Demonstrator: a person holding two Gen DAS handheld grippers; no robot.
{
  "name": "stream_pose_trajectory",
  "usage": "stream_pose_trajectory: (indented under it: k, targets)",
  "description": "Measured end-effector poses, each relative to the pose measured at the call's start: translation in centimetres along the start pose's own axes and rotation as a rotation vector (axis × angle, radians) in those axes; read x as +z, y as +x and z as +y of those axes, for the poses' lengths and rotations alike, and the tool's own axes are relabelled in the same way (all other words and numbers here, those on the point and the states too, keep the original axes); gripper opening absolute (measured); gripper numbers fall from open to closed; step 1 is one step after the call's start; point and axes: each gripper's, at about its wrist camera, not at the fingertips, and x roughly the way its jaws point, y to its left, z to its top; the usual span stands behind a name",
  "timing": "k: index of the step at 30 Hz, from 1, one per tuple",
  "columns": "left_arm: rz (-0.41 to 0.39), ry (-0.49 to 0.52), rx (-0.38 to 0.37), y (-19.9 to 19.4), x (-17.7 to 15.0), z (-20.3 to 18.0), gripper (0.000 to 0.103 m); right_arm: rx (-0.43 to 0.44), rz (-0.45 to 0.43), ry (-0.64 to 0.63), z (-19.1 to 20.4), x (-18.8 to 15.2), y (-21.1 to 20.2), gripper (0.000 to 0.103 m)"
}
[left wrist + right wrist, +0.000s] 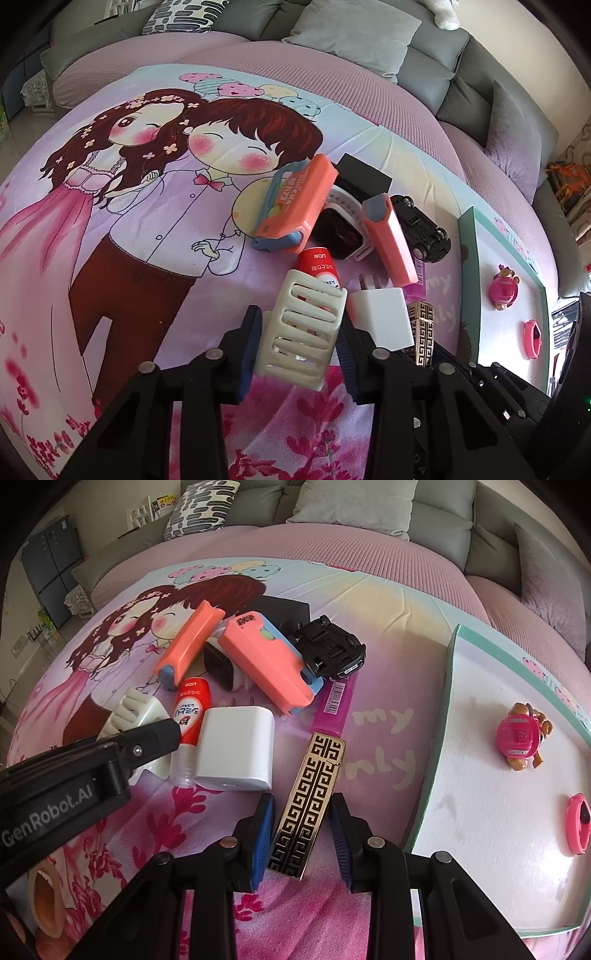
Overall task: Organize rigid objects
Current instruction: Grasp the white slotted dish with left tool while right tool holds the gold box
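A pile of small objects lies on a cartoon-print cloth (147, 229). My left gripper (299, 350) has its fingers on both sides of a cream slotted holder (303, 332), which lies against a red bottle (317, 264). The left gripper also shows in the right wrist view (162, 734) beside the holder (129, 709). My right gripper (301, 834) is open, its fingers either side of a black-and-gold patterned case (310, 805) without touching it. A white charger (236, 753), two orange cases (269, 661), a black toy car (328, 650) and a magenta lighter (336, 705) lie close by.
A white tray with a teal rim (447, 701) stands at the right and holds a pink toy pup (521, 738) and a pink ring-shaped piece (580, 823). A grey sofa with cushions (354, 502) runs behind the cloth.
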Motion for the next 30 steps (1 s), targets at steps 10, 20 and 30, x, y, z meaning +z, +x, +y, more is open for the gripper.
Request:
stream_pose_trajectory:
  k: [10,20,30]
  targets:
    - [-0.026,-0.001,-0.01,-0.6,0.3,0.1,0.033,0.024,-0.026,0.057,-1.1,0.0,-0.7,0.022]
    - [-0.096,-0.017,-0.032,-2.3,0.6,0.3,0.032,0.05,-0.086,0.115,-2.4,0.4,-2.4,0.022]
    - [-0.133,-0.02,-0.046,-3.4,0.8,0.2,0.032,0.054,-0.119,0.13,-3.0,0.7,-3.5,0.022]
